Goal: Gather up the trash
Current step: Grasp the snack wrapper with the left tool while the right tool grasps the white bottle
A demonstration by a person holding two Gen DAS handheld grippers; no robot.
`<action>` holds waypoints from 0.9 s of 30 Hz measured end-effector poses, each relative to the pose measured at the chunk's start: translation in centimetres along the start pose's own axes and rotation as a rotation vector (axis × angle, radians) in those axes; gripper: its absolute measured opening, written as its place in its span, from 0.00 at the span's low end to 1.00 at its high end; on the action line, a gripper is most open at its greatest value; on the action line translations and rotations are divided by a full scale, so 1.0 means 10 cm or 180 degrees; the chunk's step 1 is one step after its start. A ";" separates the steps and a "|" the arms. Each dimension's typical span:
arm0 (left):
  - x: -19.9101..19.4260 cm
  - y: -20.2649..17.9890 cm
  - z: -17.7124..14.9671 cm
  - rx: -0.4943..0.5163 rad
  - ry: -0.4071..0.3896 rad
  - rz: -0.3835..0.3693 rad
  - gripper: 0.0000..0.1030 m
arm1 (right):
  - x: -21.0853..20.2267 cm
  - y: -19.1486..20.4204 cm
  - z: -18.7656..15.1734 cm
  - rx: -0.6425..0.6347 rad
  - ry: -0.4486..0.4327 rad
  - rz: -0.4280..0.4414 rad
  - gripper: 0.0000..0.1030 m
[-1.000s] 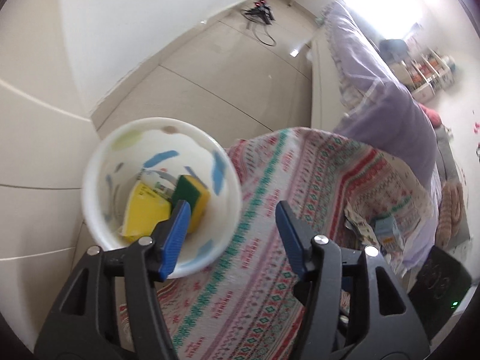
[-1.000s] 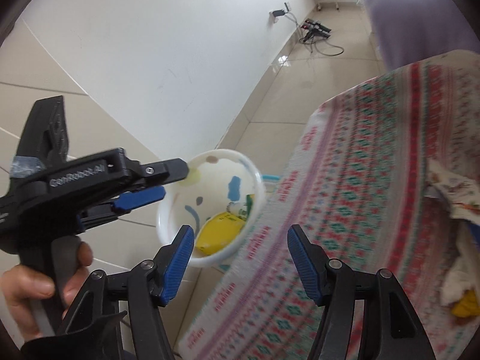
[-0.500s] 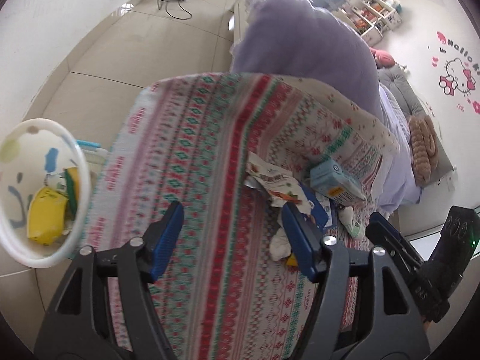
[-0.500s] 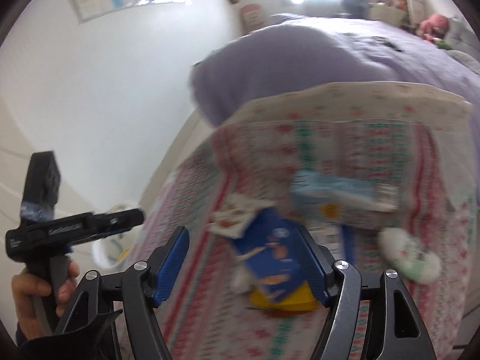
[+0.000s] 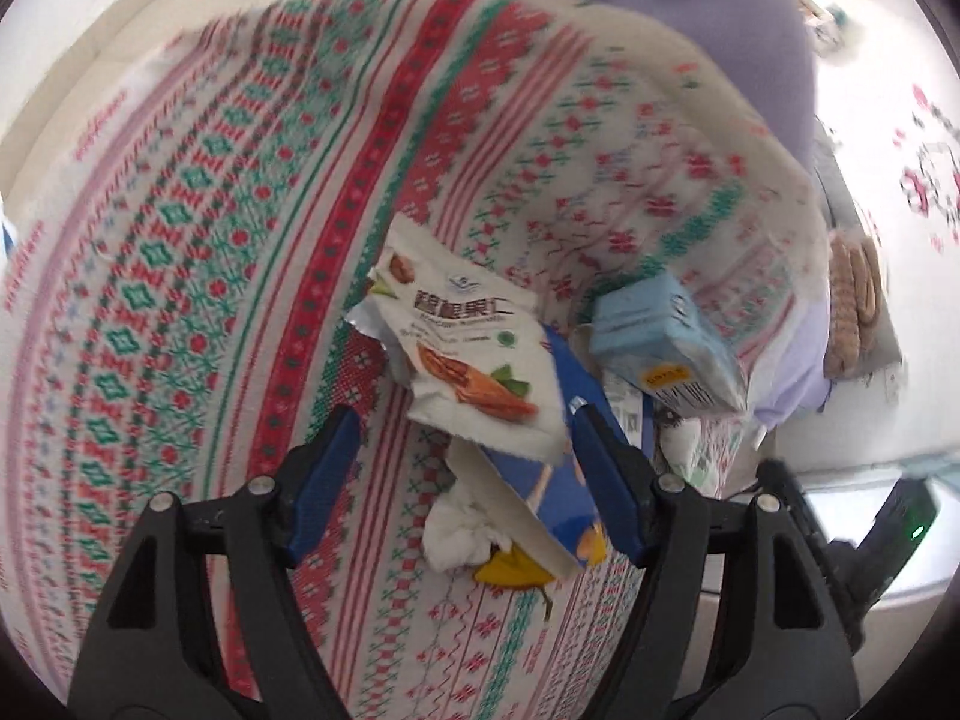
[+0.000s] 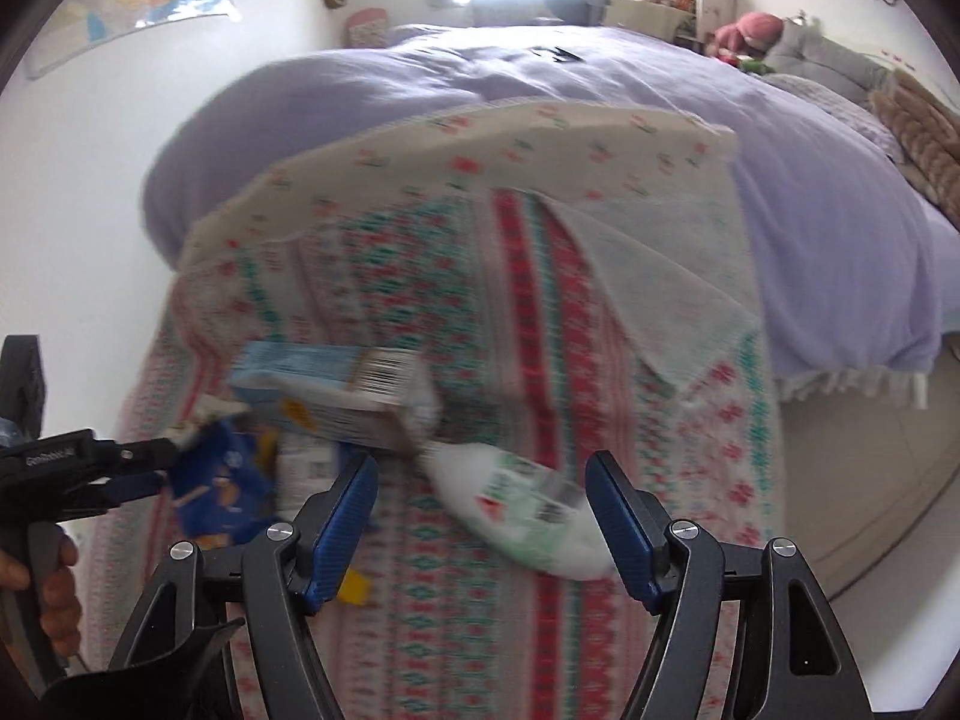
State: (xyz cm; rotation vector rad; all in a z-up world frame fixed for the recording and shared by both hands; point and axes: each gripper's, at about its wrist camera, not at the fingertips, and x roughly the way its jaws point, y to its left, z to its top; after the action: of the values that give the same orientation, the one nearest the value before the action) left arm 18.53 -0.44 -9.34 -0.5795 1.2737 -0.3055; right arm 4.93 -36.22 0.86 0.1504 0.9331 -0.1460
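A heap of trash lies on the patterned cloth [image 5: 210, 240]. It holds a white snack wrapper [image 5: 462, 354], a blue packet [image 5: 540, 480], a light blue carton [image 5: 654, 342], a crumpled tissue [image 5: 462, 528] and a yellow scrap [image 5: 507, 570]. My left gripper [image 5: 461, 420] hangs open over the wrapper and the blue packet, its pads clear of both. In the right wrist view the carton [image 6: 324, 384] and a white-green pouch [image 6: 522, 504] lie ahead. My right gripper [image 6: 480, 468] stands open above the pouch and holds nothing. The left gripper [image 6: 162, 465] reaches in beside the blue packet [image 6: 219, 492].
A bed with a purple cover [image 6: 540, 120] stands behind the clothed table. Pale floor [image 6: 870, 480] shows to the right of the table's edge. A hand [image 6: 54, 594] grips the left tool's handle. The cloth's far corner [image 6: 660, 276] is folded back.
Both views have swung right, away from the white bin, which is now out of sight, and onto the trash heap. Both pairs of jaws stand a little wider.
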 end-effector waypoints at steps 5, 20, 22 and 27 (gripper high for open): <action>0.07 0.03 0.02 -0.0198 -0.0039 -0.0035 0.71 | 0.23 -0.18 -0.07 -0.0199 0.0267 -0.0171 0.71; 0.07 -0.01 0.08 -0.0187 -0.0185 0.0012 0.09 | 0.73 -0.28 -0.17 -0.0197 0.0686 0.0222 0.71; 0.02 -0.01 0.08 -0.0137 -0.0210 0.0019 0.09 | 0.75 -0.26 -0.16 -0.0200 0.0675 0.0281 0.70; -0.10 0.03 0.07 -0.0033 -0.0253 0.0049 0.07 | 0.68 -0.09 -0.17 -0.0230 0.0678 0.0356 0.51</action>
State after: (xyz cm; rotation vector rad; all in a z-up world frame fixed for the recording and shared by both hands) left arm 18.90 0.53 -8.57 -0.5851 1.2033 -0.2608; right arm 7.45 -37.19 -5.70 0.1530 1.1381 0.0079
